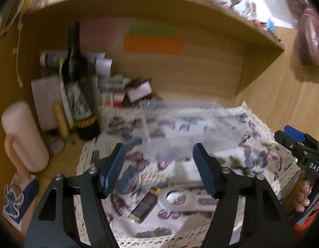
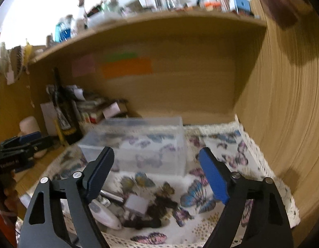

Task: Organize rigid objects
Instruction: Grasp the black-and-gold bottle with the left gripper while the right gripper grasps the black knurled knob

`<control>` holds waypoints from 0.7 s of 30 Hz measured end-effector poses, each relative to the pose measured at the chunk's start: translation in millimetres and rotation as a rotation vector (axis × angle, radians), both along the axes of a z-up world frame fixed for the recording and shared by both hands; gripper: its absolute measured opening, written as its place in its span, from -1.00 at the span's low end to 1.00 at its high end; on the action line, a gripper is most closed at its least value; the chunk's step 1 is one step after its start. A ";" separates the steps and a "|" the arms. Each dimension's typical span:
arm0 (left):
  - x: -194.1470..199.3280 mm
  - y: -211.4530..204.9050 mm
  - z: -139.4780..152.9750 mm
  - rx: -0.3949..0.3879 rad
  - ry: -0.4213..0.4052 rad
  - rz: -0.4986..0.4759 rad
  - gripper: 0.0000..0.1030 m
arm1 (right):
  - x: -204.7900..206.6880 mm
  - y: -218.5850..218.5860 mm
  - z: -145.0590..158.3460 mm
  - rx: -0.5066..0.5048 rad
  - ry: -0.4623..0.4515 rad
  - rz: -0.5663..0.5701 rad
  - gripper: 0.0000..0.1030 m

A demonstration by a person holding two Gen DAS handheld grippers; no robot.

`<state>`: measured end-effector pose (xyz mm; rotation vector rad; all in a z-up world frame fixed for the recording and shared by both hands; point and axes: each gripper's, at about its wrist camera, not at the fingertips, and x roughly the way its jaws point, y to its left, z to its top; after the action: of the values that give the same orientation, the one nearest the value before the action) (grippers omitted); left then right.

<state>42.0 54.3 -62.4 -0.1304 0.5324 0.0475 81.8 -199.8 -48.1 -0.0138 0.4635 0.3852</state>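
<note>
Charger (image 2: 136,203) only under right tongs (image 2: 157,173)

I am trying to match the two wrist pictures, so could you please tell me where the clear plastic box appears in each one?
Left wrist: the clear plastic box lies at centre, just beyond the open left gripper, on the butterfly cloth.
Right wrist: the box sits centre-left, behind the open right gripper.
Shared landmark: the orange paper on the back panel, above the box in both views.
</note>
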 end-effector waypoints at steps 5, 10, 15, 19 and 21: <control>-0.2 13.0 -28.2 -0.020 0.102 0.005 0.03 | 6.9 -2.6 -22.1 -0.028 0.086 0.006 0.36; -3.8 17.9 -55.5 -0.042 0.199 -0.008 -0.08 | 8.6 -3.7 -44.0 -0.038 0.175 0.021 0.24; -1.3 12.8 -73.5 -0.023 0.262 -0.042 -0.11 | 9.1 -6.8 -65.1 -0.046 0.260 0.021 0.14; 11.9 10.6 -86.4 -0.007 0.315 -0.062 -0.16 | 12.6 -7.1 -75.1 -0.057 0.301 0.017 0.05; 19.2 9.2 -91.2 -0.002 0.340 -0.074 -0.23 | 15.5 -6.1 -78.2 -0.066 0.311 0.015 0.04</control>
<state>61.3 63.5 -153.5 -0.1050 0.8762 -0.0038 97.3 -205.9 -126.3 -0.0212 0.7830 0.3884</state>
